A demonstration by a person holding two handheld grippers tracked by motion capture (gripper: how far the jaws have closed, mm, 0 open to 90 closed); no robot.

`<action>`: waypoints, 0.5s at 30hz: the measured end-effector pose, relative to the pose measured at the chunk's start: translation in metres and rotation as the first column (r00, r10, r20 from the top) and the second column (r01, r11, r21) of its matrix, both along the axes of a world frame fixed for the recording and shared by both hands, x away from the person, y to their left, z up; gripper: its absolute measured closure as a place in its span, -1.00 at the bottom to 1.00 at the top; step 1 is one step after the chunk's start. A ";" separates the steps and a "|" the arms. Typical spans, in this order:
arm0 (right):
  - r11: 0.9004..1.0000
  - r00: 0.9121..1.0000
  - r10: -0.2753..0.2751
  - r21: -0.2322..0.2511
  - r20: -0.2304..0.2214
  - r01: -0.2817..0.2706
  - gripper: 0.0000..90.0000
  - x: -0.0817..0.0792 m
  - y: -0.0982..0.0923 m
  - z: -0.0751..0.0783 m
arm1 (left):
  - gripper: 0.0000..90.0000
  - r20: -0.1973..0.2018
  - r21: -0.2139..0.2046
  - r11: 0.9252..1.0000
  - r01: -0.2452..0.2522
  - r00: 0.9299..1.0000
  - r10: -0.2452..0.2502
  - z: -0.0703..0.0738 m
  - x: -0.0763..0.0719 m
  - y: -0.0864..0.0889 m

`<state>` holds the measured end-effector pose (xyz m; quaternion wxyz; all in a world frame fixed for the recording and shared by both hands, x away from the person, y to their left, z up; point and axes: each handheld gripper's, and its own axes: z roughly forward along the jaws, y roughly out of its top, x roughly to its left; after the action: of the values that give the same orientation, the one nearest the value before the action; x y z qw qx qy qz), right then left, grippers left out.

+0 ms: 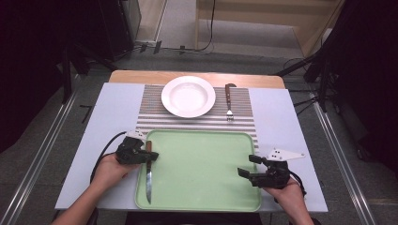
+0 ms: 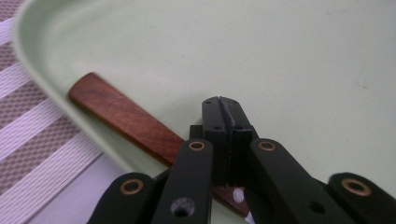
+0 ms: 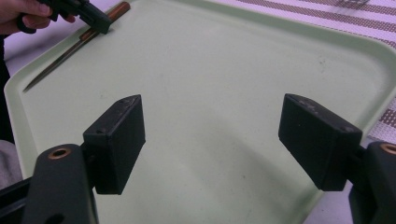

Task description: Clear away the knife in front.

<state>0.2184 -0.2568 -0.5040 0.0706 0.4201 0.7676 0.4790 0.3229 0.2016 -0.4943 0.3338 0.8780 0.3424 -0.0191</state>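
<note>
A wooden-handled knife (image 1: 148, 174) lies along the left edge of the pale green tray (image 1: 202, 183), blade toward the person. My left gripper (image 1: 152, 155) reaches in from the left. Its jaws are pressed together over the brown handle (image 2: 121, 116) near where the blade starts, with no part of the knife between the pads. In the right gripper view the knife (image 3: 70, 49) and that left gripper (image 3: 100, 23) sit at the far left corner of the tray (image 3: 210, 70). My right gripper (image 1: 247, 165) hovers open over the tray's right side, nothing between its pads (image 3: 212, 135).
A white plate (image 1: 188, 96) and a fork (image 1: 229, 101) with a wooden handle rest on the striped placemat (image 1: 155, 115) beyond the tray. A white sheet (image 1: 110, 136) covers the table, and the tray's raised rim (image 2: 28, 56) runs beside the knife handle.
</note>
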 end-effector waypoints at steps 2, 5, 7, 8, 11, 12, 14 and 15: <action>1.000 1.000 0.002 -0.002 -0.001 -0.002 -0.51 0.000 0.000 0.000 | 0.99 0.001 0.000 1.000 -0.006 1.000 0.006 0.000 0.000 0.004; 1.000 1.000 0.004 -0.005 -0.002 -0.004 -0.51 0.000 0.000 0.000 | 0.99 0.018 0.011 1.000 0.012 1.000 -0.012 0.000 -0.004 0.004; 1.000 1.000 0.006 -0.005 0.006 -0.006 -0.51 0.000 0.000 0.000 | 0.99 0.025 0.022 1.000 0.015 1.000 -0.016 0.001 -0.005 0.003; 1.000 1.000 0.006 -0.005 0.006 -0.006 -0.51 0.000 0.000 0.000 | 0.99 0.019 0.019 1.000 0.015 1.000 -0.016 0.001 -0.004 0.003; 1.000 1.000 0.010 -0.003 0.010 -0.010 -0.51 -0.001 0.000 0.000 | 0.83 0.010 -0.002 1.000 0.016 1.000 -0.016 0.002 -0.003 0.004; 1.000 1.000 0.011 -0.004 0.013 -0.011 -0.51 -0.001 0.000 0.000 | 0.80 0.013 -0.001 1.000 0.015 1.000 -0.015 0.004 -0.003 0.004; 1.000 1.000 0.015 -0.002 0.019 -0.015 -0.51 -0.001 0.000 0.001 | 0.71 0.009 -0.026 1.000 0.014 1.000 -0.013 0.006 -0.003 0.006; 1.000 1.000 0.015 -0.001 0.023 -0.015 -0.51 -0.001 0.000 0.001 | 0.65 0.007 -0.044 0.999 0.018 1.000 -0.018 0.007 -0.003 0.007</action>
<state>0.2177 -0.2564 -0.5032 0.0759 0.4087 0.7700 0.4841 0.3198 0.2083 -0.4873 0.3541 0.8736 0.3329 -0.0266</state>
